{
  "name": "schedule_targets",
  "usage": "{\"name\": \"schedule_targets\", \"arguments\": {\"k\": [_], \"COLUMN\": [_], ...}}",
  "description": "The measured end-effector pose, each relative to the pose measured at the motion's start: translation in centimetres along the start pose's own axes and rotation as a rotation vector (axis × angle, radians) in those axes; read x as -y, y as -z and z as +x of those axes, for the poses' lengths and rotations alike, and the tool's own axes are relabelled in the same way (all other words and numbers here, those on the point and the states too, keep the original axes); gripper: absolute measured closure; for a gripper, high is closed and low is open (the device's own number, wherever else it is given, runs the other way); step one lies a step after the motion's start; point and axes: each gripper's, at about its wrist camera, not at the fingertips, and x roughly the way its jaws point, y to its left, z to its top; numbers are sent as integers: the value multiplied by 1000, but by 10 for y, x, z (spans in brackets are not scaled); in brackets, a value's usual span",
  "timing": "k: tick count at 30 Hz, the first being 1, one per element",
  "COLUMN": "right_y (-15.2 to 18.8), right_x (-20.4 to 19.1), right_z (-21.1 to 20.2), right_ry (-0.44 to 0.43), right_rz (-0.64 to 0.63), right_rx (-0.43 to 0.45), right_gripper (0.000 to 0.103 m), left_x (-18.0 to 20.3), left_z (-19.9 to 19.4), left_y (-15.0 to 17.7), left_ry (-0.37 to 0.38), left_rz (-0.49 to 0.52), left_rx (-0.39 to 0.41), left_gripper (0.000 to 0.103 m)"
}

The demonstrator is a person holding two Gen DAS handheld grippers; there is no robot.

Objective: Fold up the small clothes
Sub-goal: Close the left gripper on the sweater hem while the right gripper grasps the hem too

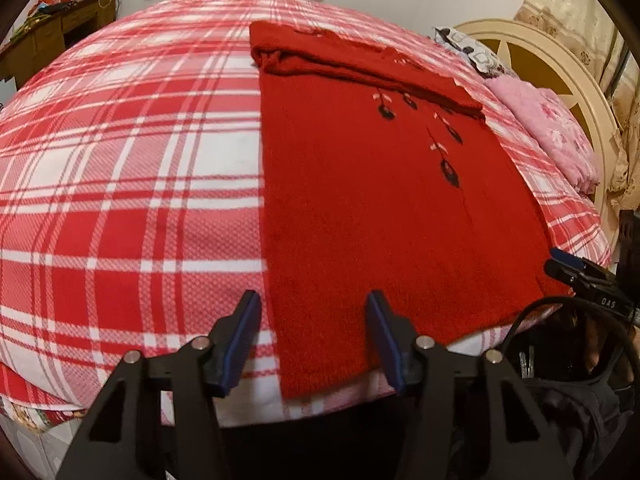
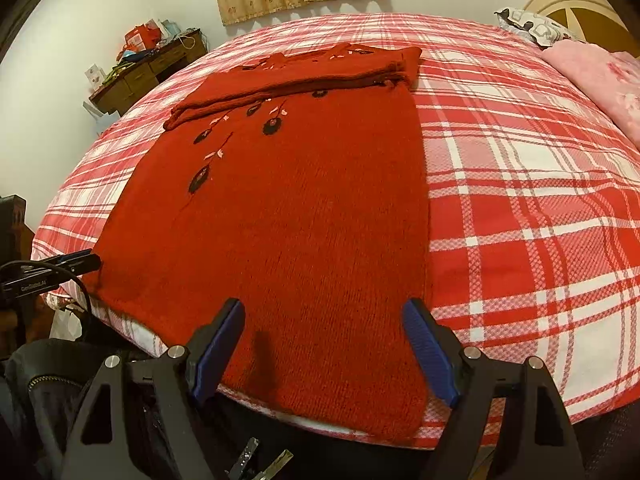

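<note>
The red sweater [image 1: 360, 200] is of knitted wool with fine vertical ribs, and it has dark embroidered flowers [image 2: 200, 178] on thin stems. It lies flat as a long rectangle on the plaid bedcover [image 1: 120, 200], which is red and white with a woven, dotted texture. Its sleeves are folded across the far end in a thick band.

The left gripper [image 1: 314, 340] is released, with its blue-padded jaws wide apart over the sweater's near left corner. The right gripper [image 2: 324, 348] is released too, and its jaws stand on both sides of the near hem at the right corner.
</note>
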Motion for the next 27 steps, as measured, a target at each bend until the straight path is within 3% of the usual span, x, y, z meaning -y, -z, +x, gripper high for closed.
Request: {"name": "schedule_targets", "arguments": {"k": [5,7,10,14,20,25,27], "right_y": [0,0,1,5,18,24,25], "right_x": [2,4,9,26,43,37,37], "right_z": [-2,-5,-12,-28,-39,-31,-25], "right_ry": [-8,-8,6,40,13,-55,-75], "right_rz": [9,14,21,68,121,110,113], "right_rx": [7,9,21,45,34,-18,-37], "right_gripper": [21,21,21,21,22,53,60], "left_x": [4,6,8,14,8,5,7], "left_z": [3,4,-4,-29,-26,-22,-24], "left_y": [5,7,7,4,0,0,1], "left_ry": [7,26,32,35,49,56,50], "left_rz": [16,30,49,94,84,55,59], "left_rx": [-31,-46,-13,88,84,69,72], "left_gripper": [55,94,94,94,94,94,94]}}
